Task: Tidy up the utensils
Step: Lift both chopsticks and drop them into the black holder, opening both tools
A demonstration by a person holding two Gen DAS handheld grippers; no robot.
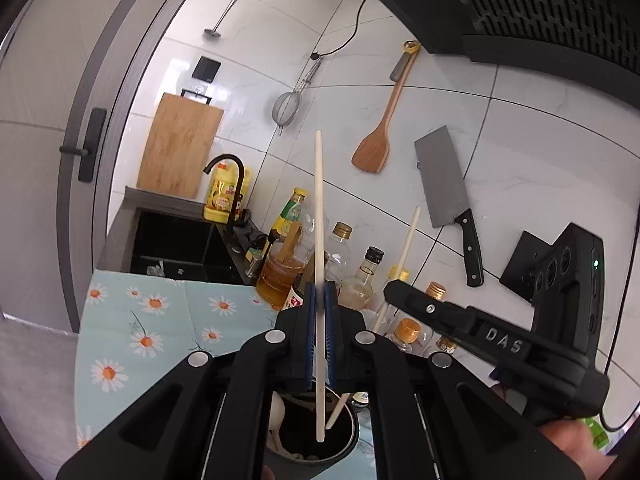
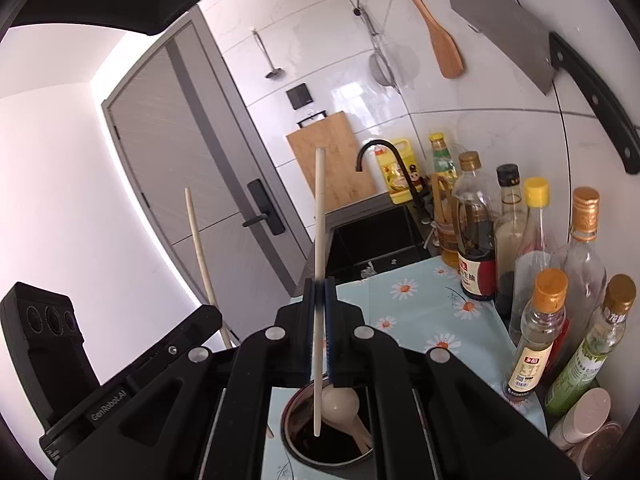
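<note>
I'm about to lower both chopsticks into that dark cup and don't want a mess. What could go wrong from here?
1. Each claw, left and right, pinches its chopstick mid-length, so it may pivot or slip.
2. The cup already holds a spoon; a tip could jam against it.
3. The bottles stand close by and may get knocked.

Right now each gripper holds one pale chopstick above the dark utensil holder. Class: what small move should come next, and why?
Probably lower both chopsticks into the utensil holder, then open. The left gripper and right gripper are each shut on a chopstick whose lower tip hangs over the holder's mouth, where a pale spoon already sits.
</note>
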